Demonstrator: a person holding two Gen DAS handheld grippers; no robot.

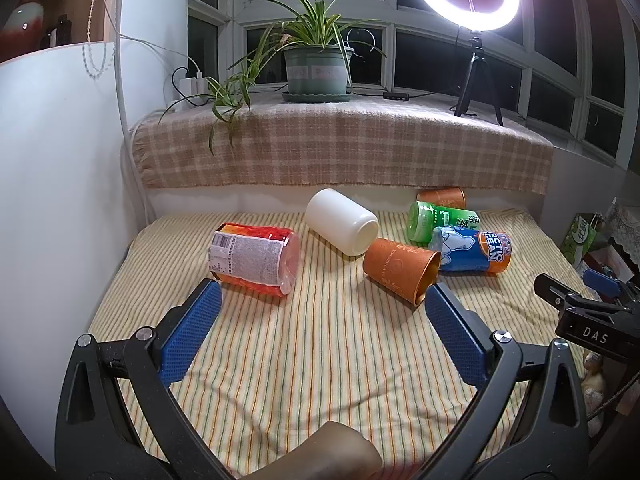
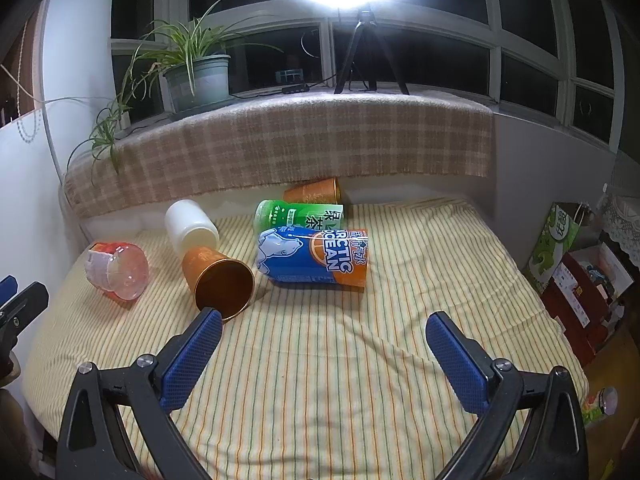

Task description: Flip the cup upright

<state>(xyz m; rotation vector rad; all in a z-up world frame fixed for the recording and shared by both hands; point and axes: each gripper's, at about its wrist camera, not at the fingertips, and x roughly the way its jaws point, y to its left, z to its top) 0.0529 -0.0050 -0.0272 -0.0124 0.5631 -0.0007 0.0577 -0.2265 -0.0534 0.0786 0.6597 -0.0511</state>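
Note:
Several cups lie on their sides on the striped cloth. An orange cup point(image 1: 400, 270) point(image 2: 218, 278) lies with its open mouth toward me. Behind it lies a white cup point(image 1: 342, 222) point(image 2: 191, 227). A red cup point(image 1: 254, 258) point(image 2: 117, 270) lies at the left. A blue Arctic Ocean cup point(image 1: 472, 250) point(image 2: 314, 258), a green cup point(image 1: 438, 220) point(image 2: 300, 214) and a second orange cup point(image 1: 442, 198) point(image 2: 314, 191) lie at the right and back. My left gripper point(image 1: 322, 300) is open and empty, short of the cups. My right gripper point(image 2: 324, 326) is open and empty, in front of the blue cup.
A raised sill under a plaid blanket point(image 1: 340, 148) runs behind the cups, with a potted plant point(image 1: 316, 68) and a ring light on a tripod point(image 1: 476, 80). A white panel point(image 1: 60, 160) stands at the left. Boxes and bags point(image 2: 576, 264) sit past the right edge.

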